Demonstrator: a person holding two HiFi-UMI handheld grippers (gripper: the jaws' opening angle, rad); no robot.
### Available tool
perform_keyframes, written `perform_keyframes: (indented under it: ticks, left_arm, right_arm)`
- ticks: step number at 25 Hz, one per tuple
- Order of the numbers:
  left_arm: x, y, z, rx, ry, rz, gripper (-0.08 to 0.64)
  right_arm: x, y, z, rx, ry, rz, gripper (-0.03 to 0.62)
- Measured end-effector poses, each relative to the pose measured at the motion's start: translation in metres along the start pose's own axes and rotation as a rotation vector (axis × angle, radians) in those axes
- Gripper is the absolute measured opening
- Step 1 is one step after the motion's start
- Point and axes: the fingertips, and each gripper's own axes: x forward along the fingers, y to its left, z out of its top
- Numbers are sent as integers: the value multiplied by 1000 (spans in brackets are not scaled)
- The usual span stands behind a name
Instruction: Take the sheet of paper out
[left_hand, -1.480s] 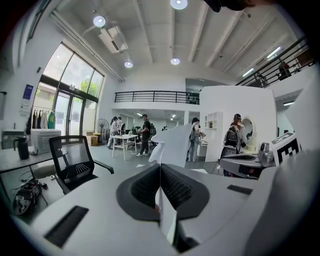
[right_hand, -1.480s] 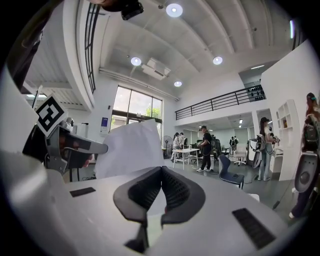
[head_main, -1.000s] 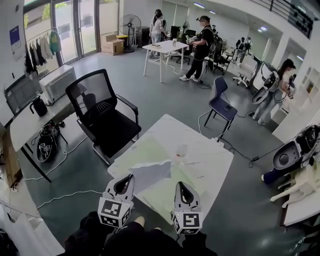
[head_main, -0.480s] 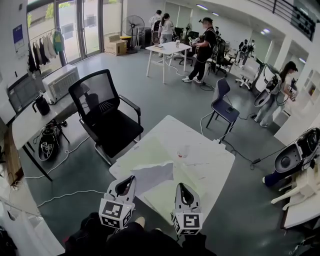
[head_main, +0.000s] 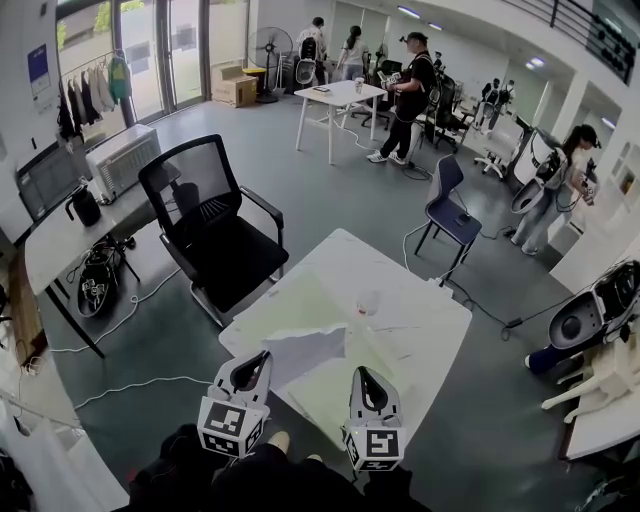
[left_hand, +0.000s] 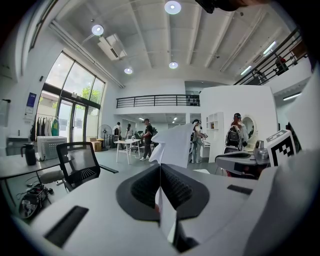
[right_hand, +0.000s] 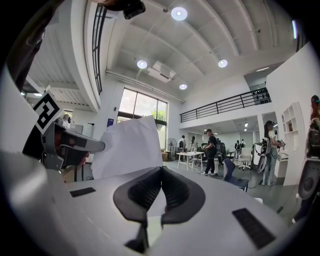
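Left claw (left_hand: 160, 170) clamps the sheet (head_main: 305, 350), held above the table (head_main: 420, 310); right claw (right_hand: 161, 172) is closed and empty. Nothing has moved in the last second, so the sheet appears already out.

White paper sheet (head_main: 305, 350), creased, pinched in L claw (head_main: 262, 356)

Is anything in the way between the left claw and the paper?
No, nothing is. The left claw is shut right on the sheet of paper, which sticks up past the claw's tips.
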Motion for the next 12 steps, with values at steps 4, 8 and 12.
perform_keyframes:
  ticks: [4,8,12]
  left_arm:
    - [1,1,0,0,2,-1,25]
    - [0,2,-2,0,4,-4,25]
    - [0,2,-3,-3,5,-6,25]
  right_arm:
    - [1,0,0,1,1,-1,15]
    - [1,2,0,1,-1,-2,15]
    - [-1,2,0,1,0,-5,15]
